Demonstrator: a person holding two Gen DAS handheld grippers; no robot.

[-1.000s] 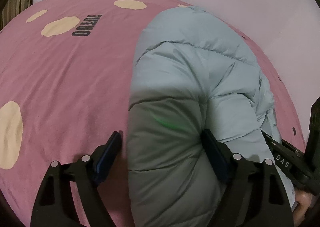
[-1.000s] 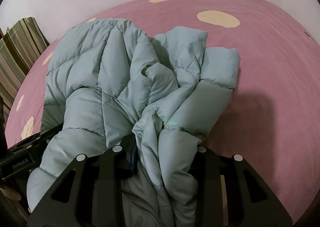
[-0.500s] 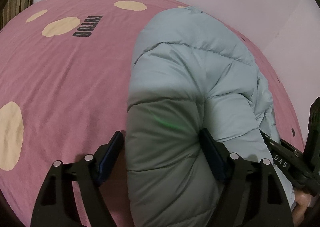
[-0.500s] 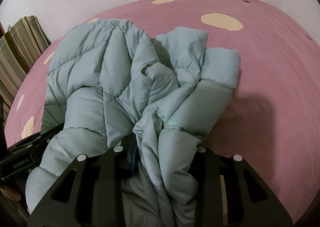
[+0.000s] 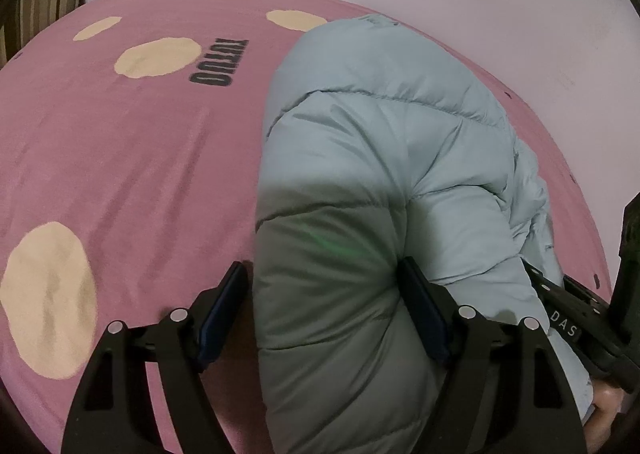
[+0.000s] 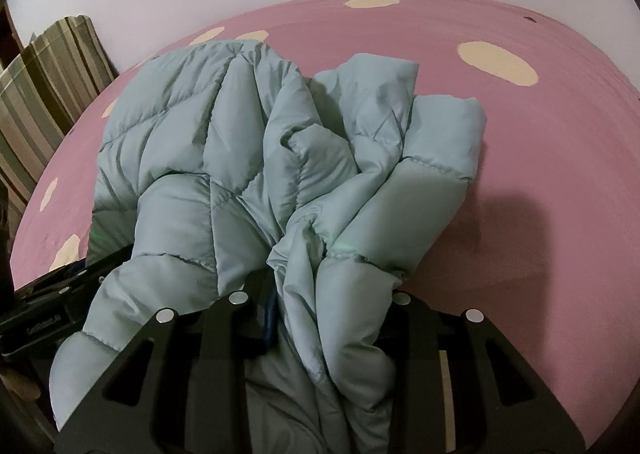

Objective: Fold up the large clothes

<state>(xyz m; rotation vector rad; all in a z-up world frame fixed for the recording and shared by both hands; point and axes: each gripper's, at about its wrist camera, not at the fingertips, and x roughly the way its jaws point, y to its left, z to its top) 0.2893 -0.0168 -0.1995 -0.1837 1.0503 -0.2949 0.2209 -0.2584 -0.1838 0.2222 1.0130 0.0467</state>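
The jacket (image 5: 384, 181) is laid on the bed (image 5: 132, 157). A puffy fold is straddled by the spread left gripper (image 5: 324, 294); bunched fabric is clamped by the right gripper (image 6: 316, 306) for folding.

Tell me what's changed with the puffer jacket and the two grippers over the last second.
Almost nothing. The left gripper has shifted very slightly, so the jacket sits a touch differently in its view, but its fingers still straddle the same padded fold. The right gripper keeps its bunch of fabric pinched. The jacket's crumpled shape on the pink spotted bedspread is unchanged.
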